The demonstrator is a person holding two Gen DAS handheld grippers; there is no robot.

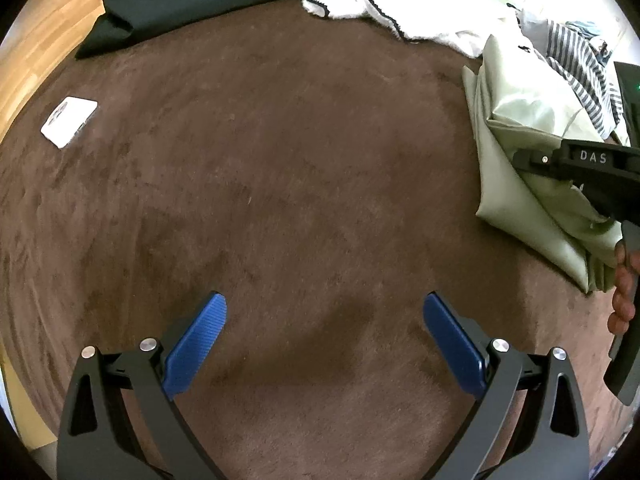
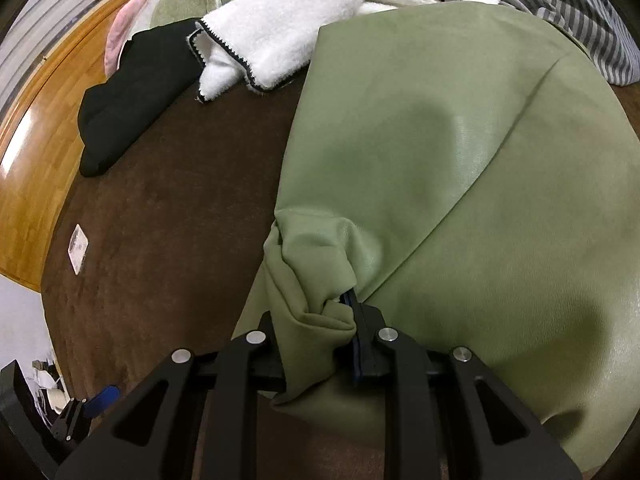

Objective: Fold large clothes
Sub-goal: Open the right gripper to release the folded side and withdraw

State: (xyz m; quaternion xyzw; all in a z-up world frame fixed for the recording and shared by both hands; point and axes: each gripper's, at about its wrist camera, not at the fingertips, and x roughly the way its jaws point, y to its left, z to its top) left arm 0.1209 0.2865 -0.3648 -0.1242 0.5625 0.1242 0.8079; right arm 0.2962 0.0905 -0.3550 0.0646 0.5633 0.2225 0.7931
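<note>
Brown plush carpet [image 1: 300, 168] lies bare under the wide-spread left gripper [image 1: 325, 344], while the right gripper [image 2: 316, 340] clamps a bunched fold of green cloth [image 2: 440, 168] ahead of it.

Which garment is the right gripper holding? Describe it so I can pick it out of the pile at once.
Start at the brown carpet and look to the heap of clothes along its far edge. Spread in front of the heap lies the pale green garment, a bunched fold of it pinched in the right gripper. It is smooth and plain, unlike the fluffy white blanket, the striped cloth and the black garment.
</note>
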